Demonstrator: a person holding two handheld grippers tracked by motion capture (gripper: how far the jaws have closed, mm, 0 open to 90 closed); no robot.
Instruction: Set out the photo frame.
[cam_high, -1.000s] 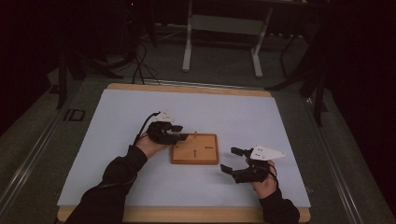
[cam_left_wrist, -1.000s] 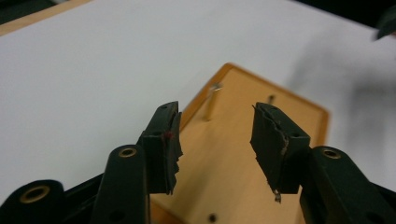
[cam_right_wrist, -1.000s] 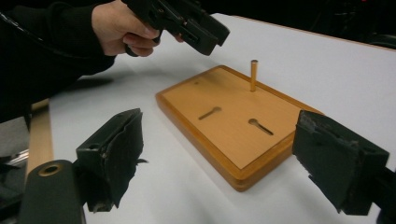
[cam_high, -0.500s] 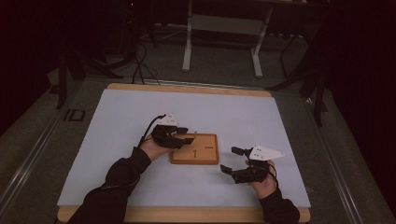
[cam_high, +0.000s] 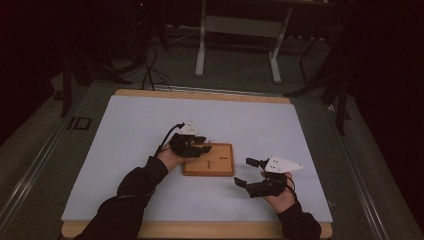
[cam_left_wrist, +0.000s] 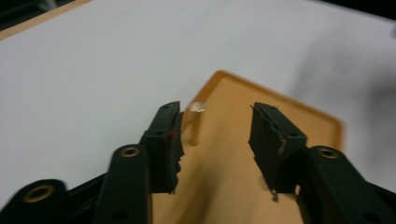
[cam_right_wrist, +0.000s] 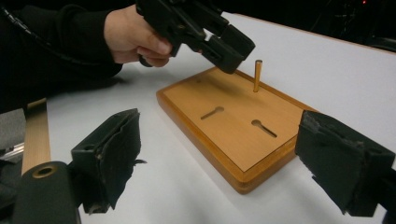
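Left gripper view has the left gripper's (cam_left_wrist: 215, 140) black jaws spread and just closing somewhat, pinching nothing, with the upright brass peg (cam_left_wrist: 196, 122) just beside one jaw. It stands near a corner of the flat rectangular wooden board (cam_high: 212, 161). Right gripper (cam_high: 246, 172) rests nearby on the pale table sheet (cam_high: 125, 135), jaws spread, empty.

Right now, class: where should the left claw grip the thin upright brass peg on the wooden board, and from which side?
Grip the thin upright brass peg high on its bare shaft, under the flat top. Come from above along its length, since it stands vertical near a corner of the wooden board with nothing around it. The open left claw should probably centre first.
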